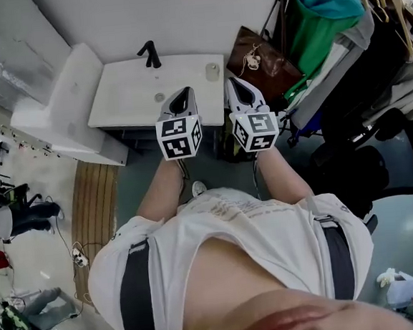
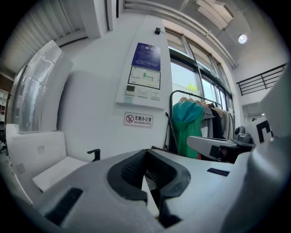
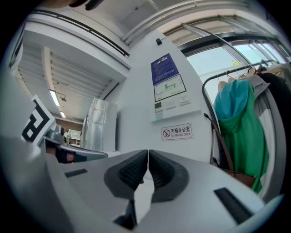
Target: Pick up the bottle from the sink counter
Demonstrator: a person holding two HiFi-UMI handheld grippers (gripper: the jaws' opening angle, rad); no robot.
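Note:
A small pale bottle [image 1: 213, 71] stands upright near the back right corner of the white sink counter [image 1: 129, 103]. Both grippers are held side by side in front of the counter's near edge, short of the bottle. My left gripper [image 1: 183, 94] is shut with nothing in it, its tips [image 2: 145, 152] touching. My right gripper [image 1: 232, 84] is also shut and empty, its jaws meeting [image 3: 148, 152] in the right gripper view. Neither gripper view shows the bottle.
A black faucet [image 1: 151, 55] stands at the counter's back, also visible as the faucet [image 2: 94, 154] in the left gripper view. A brown bag [image 1: 262, 61] leans right of the counter. A clothes rack with a green garment [image 1: 323, 21] and a black chair [image 1: 378, 160] stand to the right.

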